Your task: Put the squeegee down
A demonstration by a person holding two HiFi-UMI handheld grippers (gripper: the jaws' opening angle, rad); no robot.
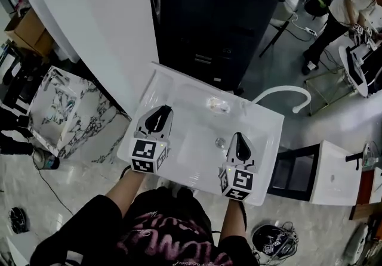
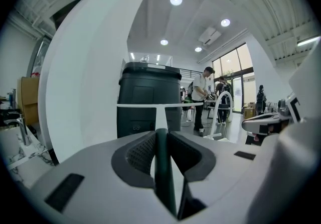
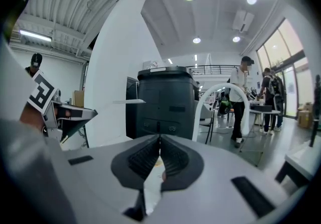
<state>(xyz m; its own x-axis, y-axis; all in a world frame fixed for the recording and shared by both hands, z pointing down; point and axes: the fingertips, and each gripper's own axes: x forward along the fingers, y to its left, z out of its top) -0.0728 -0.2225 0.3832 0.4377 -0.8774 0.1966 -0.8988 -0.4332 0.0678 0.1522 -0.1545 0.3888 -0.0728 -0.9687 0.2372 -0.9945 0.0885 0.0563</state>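
Left gripper (image 1: pixel 161 114): pinching the squeegee (image 2: pixel 161 162) by its dark handle, with the white blade level ahead.
Right gripper (image 3: pixel 160 138): pressed together, holding nothing.
Squeegee position: over the sink (image 1: pixel 265 117), by its left edge, apparently not resting yet.
Step note: lower it until the blade lies flat on the sink, then release.

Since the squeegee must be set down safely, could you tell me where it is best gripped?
Grip the squeegee by its narrow dark handle, coming from the handle end, as the left gripper holds it. The thin white blade lies crosswise at the far end, too wide to clamp.
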